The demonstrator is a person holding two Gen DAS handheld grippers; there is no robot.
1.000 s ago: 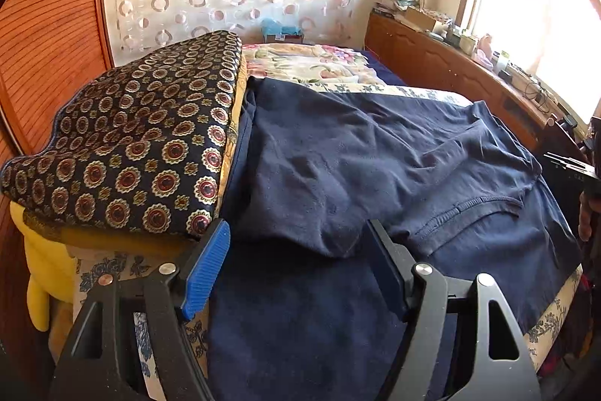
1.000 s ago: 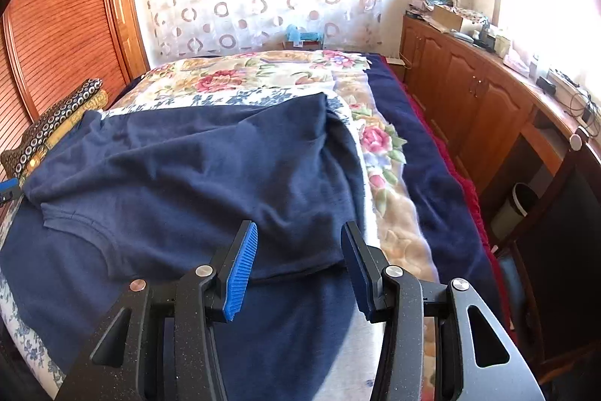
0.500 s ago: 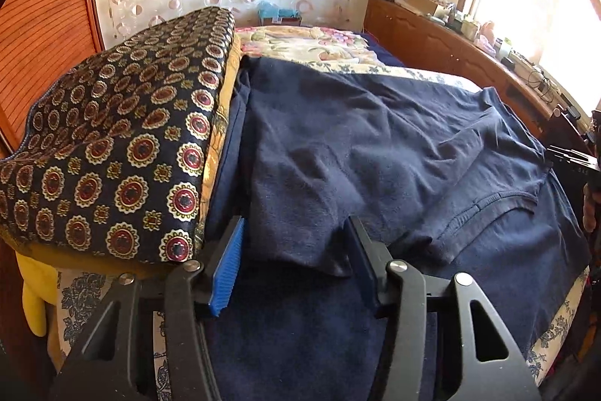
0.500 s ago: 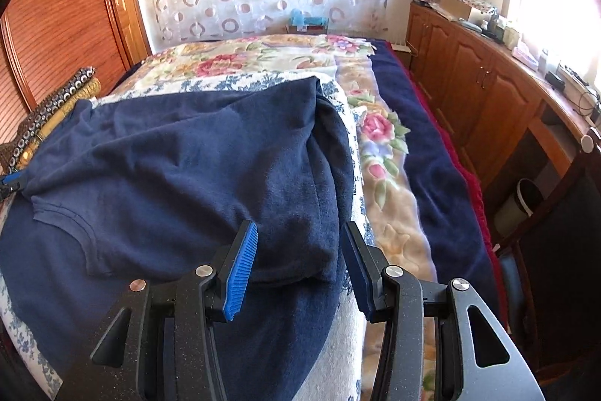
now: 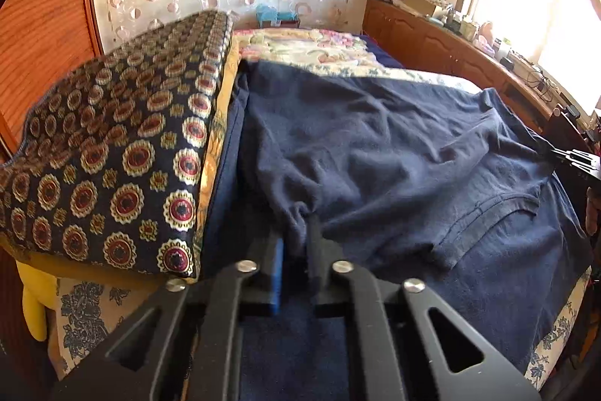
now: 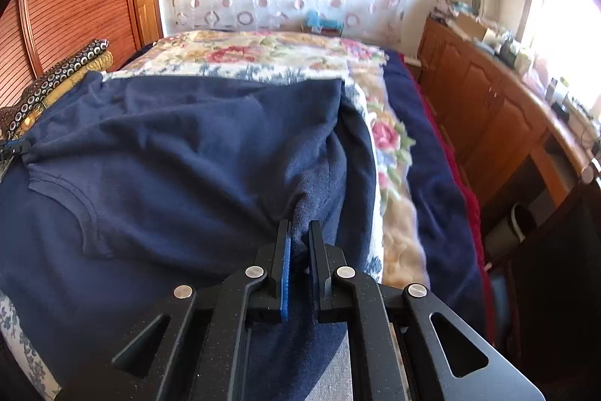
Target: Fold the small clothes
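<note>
A navy T-shirt [image 5: 375, 145] [image 6: 169, 145] lies folded over on a dark blue blanket [image 5: 293, 344] on the bed, its collar [image 5: 488, 209] towards the near side. My left gripper [image 5: 298, 232] is closing its jaws on a bunched fold at the shirt's near left corner, pads pressing the cloth. My right gripper [image 6: 300, 232] is closing the same way on the shirt's near right edge, fabric pinched between its pads. Each gripper shows at the far side of the other's view: the right gripper [image 5: 574, 156], the left gripper [image 6: 11, 151].
A patterned pillow [image 5: 112, 145] [image 6: 56, 77] sits tight against the shirt's left side, on something yellow [image 5: 33, 303]. The floral quilt [image 6: 263, 55] covers the far bed. A wooden cabinet [image 6: 488, 100] with clutter runs along the right under the window. A wooden headboard [image 5: 45, 44] stands left.
Both grippers went from open around the shirt's edge to shut on it. The cloth now bunches up between the pads of each.
</note>
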